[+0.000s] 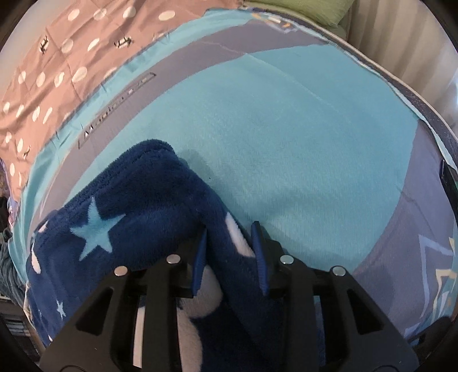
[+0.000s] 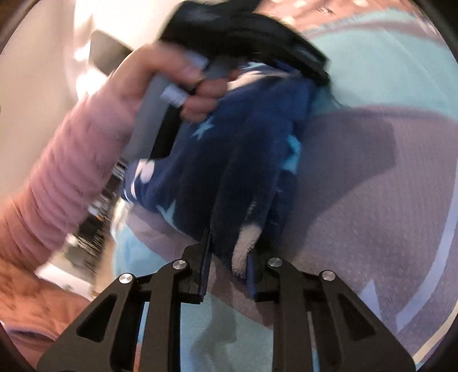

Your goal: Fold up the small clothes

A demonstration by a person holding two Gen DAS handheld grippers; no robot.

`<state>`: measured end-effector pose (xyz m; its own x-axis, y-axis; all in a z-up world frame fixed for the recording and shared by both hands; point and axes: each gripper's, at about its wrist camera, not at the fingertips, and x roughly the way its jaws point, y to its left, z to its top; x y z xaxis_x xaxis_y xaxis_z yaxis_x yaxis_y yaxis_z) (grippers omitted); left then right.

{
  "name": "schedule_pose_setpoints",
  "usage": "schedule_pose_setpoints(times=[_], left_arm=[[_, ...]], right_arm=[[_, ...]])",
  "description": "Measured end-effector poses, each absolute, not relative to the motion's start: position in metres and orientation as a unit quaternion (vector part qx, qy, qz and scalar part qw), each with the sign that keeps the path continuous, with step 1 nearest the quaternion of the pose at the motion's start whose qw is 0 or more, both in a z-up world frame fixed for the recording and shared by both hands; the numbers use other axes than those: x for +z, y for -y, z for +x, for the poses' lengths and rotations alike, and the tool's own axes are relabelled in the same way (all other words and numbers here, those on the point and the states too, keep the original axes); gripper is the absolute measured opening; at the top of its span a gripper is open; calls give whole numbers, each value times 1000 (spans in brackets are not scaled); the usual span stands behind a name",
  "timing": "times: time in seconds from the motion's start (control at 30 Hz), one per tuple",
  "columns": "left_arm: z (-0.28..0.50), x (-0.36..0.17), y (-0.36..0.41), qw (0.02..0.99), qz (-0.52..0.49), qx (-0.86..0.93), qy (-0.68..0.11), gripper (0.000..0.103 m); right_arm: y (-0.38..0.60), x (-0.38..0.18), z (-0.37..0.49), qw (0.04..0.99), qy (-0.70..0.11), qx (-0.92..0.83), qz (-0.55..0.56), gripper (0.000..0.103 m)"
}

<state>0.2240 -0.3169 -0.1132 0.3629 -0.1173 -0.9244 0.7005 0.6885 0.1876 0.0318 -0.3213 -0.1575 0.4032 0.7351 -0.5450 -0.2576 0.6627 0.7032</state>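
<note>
Left wrist view is showing the fleece garment (image 1: 137, 206), dark blue with pale stars and white patches, lying bunched toward the near left part of the bed cover (image 1: 286, 128), with one thick fold running back between the fingers of the left gripper (image 1: 230, 257), which is closing partway around that fold and pinching it. In the blurred right wrist view the same garment (image 2: 243, 137) is hanging lifted off the cover (image 2: 372, 171), and the right gripper (image 2: 229, 263) is gripping its lower white-tipped edge, the fingers narrowed onto the cloth; the hand (image 2: 171, 83) in a pink sleeve (image 2: 57, 177) is holding the other gripper at the garment's far end. Beyond the cover's far left edge a brown spotted sheet (image 1: 51, 71) is lying, and a green cushion (image 1: 300, 11) is sitting past the far corner. The step in hand looks like carrying two held edges over to make a fold. To do it well, both grips should be holding firm while the cloth is being drawn taut, the edges lined up, and the fleece lowered flat onto the open middle of the cover before either grip is loosening.
</note>
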Motion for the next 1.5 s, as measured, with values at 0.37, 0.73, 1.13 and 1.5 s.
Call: schedule_pose_setpoints(times=[0.37,0.73,1.13,1.5], left_arm=[[141,-28,166,852,169,-310,-386,58],[105,-93,19,873,54,-270,-402,78],[30,-52,-125,937,-40,-205,-282,74],[39,-98,-224,907,-124,-233,-328,54]], right_arm=[[342,-107,-12,859,-379,207,275,25],[279,-131,21,882,-425,85,182,0],[239,-73,10,907,-404,35,111,14],[95,-23,95,903,-403,149,-17,40]])
